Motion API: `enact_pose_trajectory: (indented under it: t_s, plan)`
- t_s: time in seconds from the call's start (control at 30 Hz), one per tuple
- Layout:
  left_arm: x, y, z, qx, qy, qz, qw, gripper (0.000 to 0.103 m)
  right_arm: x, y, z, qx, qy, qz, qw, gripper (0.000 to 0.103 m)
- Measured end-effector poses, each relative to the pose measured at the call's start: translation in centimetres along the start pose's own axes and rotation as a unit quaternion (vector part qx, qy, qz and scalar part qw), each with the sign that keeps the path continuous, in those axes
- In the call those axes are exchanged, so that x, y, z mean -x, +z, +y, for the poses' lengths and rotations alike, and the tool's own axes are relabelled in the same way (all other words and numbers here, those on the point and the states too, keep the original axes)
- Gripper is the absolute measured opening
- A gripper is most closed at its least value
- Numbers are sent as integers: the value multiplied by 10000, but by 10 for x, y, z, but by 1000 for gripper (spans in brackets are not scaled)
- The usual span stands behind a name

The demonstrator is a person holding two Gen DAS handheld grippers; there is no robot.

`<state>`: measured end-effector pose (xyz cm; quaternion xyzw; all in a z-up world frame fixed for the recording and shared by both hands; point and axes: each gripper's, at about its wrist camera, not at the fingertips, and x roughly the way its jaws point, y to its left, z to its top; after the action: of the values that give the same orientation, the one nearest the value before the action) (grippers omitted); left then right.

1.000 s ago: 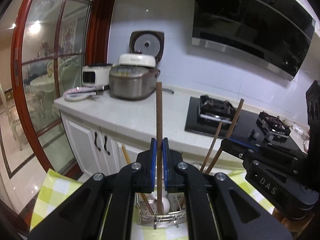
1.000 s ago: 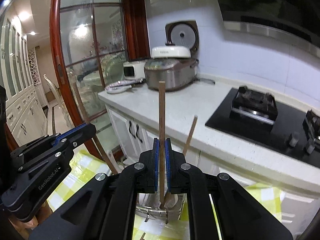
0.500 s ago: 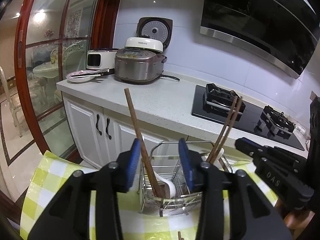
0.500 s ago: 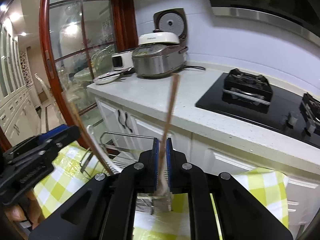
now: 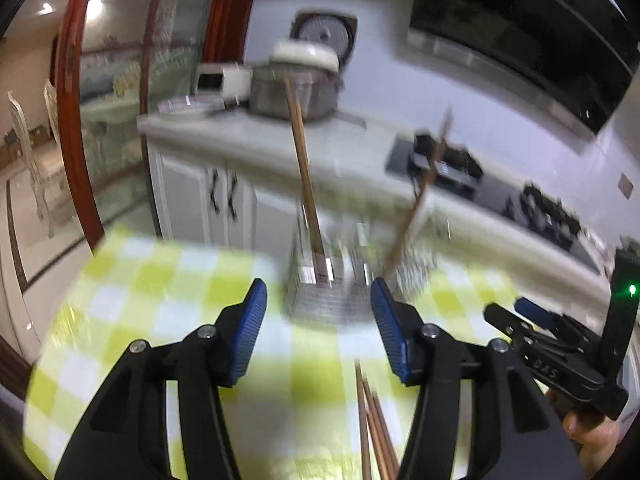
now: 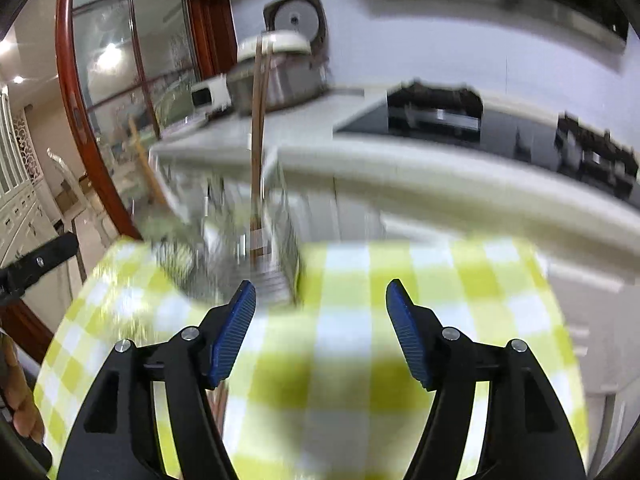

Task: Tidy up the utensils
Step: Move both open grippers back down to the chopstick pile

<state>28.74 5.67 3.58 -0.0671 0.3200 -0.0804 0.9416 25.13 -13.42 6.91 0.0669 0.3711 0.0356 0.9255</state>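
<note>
Both claws, left (image 5: pixel 318 330) and right (image 6: pixel 320 330), now spread, chopsticks (image 5: pixel 306 176) released into rack (image 5: pixel 326 292)

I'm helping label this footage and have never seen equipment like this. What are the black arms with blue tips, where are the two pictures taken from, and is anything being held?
They are hand-held grasping tools, one in each of a person's hands, each carrying a wide-angle camera that looks along its two fingers. One picture is from the left tool, the other from the right tool. Both stand open and hold nothing. Ahead, on a table with a yellow checked cloth, stands a wire utensil basket with chopsticks standing in it. More chopsticks lie loose on the cloth near the left tool. Both pictures are blurred.
</note>
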Motion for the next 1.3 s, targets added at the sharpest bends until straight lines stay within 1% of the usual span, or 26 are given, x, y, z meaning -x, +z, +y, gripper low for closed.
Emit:
enact_pose_trajectory:
  t_s: [0.03,0.07,0.1,0.17,0.23,0.3,0.37,0.5,0.6,0.77,0.97,1.0,1.03,1.1,1.3]
  plan:
    - [-4,-11,-3,-44,-60,148,9999,52,-1,-10,1,20,14,89,10000,64]
    - [-9,-30,-8,-133,-167,370,9991,49,-1,-25,1,49,26,232,9997,64]
    - [-13,-42,-10,-190,-226,515,9982,42,-2,-37,1,55,23,353,9994,64]
    - [-22,-69,-16,-313,-302,875,9952,37,-2,-59,-1,48,22,558,9984,64]
    - [-30,-89,-18,-367,-331,1099,9927,31,1,-79,-3,32,-8,696,9976,64]
    - [-35,-96,-19,-430,-298,1222,9911,27,3,-90,-3,57,-31,782,9969,64]
    - [-38,-99,-21,-460,-290,1271,9904,27,5,-98,-5,46,8,850,9964,64]
    - [-49,-98,-33,-699,-297,1416,9870,24,8,-107,-7,45,55,912,9958,64]
    - [-59,-100,-41,-891,-142,1544,9839,18,9,-106,-8,17,61,927,9957,67]
    - [-75,-101,-45,-945,-95,1690,9810,18,11,-104,-11,-6,73,894,9960,70]
    - [-84,-96,-51,-1121,25,1682,9794,17,5,-105,-10,-19,82,999,9950,70]
    - [-86,-95,-51,-1160,47,1685,9788,15,4,-105,-8,-16,87,1017,9948,71]
    - [-86,-95,-51,-1185,84,1685,9785,9,3,-106,-7,-12,89,1031,9946,71]
    - [-86,-94,-46,-1137,24,1692,9790,9,0,-105,-3,8,105,1075,9942,71]
    - [-74,-98,-25,-970,35,1598,9824,8,-10,-103,18,126,162,1172,9929,71]
